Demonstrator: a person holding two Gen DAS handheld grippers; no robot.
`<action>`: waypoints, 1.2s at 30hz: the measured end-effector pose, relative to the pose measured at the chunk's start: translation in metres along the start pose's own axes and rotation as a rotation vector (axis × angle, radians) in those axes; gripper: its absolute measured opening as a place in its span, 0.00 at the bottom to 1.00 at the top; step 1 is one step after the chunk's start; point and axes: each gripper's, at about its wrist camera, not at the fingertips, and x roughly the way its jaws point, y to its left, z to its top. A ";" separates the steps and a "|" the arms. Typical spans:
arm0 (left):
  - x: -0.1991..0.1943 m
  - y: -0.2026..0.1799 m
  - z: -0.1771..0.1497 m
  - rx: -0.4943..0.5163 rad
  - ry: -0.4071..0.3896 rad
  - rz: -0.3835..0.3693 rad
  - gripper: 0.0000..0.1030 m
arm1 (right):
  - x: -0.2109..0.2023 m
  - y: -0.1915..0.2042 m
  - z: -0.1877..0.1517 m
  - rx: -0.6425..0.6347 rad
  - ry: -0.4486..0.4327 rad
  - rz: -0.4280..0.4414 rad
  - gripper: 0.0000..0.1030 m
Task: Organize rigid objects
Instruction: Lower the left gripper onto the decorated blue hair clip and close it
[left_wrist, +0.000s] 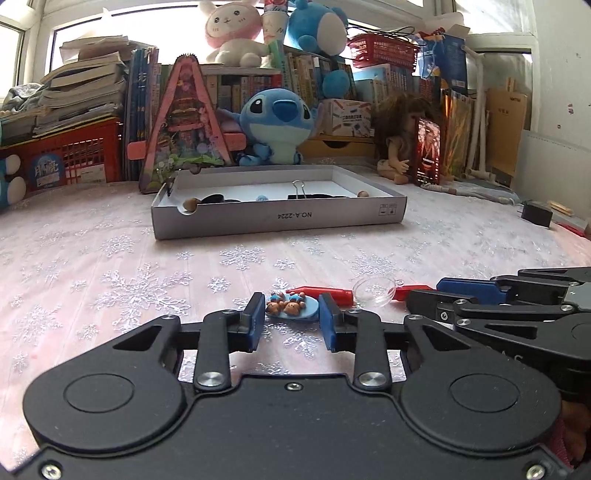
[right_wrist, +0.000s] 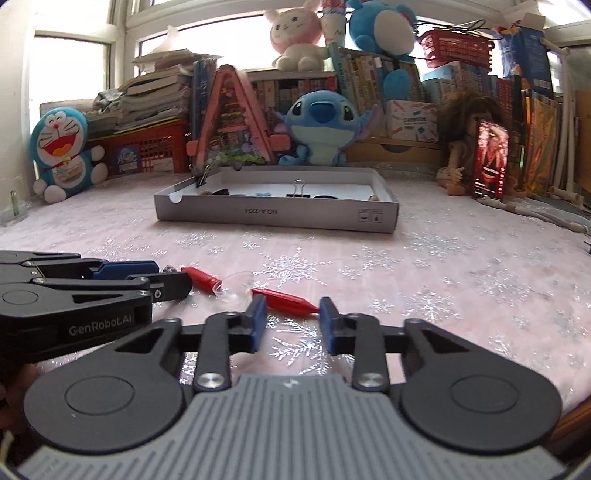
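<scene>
A light-blue oval charm with two brown bears (left_wrist: 290, 307) lies on the pink snowflake cloth. My left gripper (left_wrist: 291, 314) is shut on it, a blue pad pressed against each side. In the right wrist view a red pointed piece (right_wrist: 288, 300) lies slantwise across my right gripper (right_wrist: 290, 314). Its point touches the right pad and its thick end disappears behind the left pad's tip. A second red pointed piece (left_wrist: 321, 293) and a clear plastic dome (left_wrist: 373, 291) lie between the two grippers. Further back stands the shallow grey box (left_wrist: 277, 218).
The box holds a black binder clip (left_wrist: 297, 190), wooden beads and small dark items. Behind it are a blue plush (left_wrist: 275, 125), a pink triangular case (left_wrist: 184, 122), red baskets, books and a doll (left_wrist: 400, 147). A black adapter (left_wrist: 537, 214) lies at the right.
</scene>
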 end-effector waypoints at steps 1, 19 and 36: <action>0.000 0.001 0.000 -0.002 0.000 0.003 0.29 | 0.000 0.000 0.000 -0.004 0.001 0.001 0.32; -0.001 0.007 0.000 -0.024 -0.012 0.053 0.29 | 0.006 -0.006 0.010 0.011 0.012 -0.005 0.38; 0.007 0.029 0.008 0.018 0.052 -0.066 0.58 | 0.019 0.007 0.015 -0.008 0.022 -0.030 0.56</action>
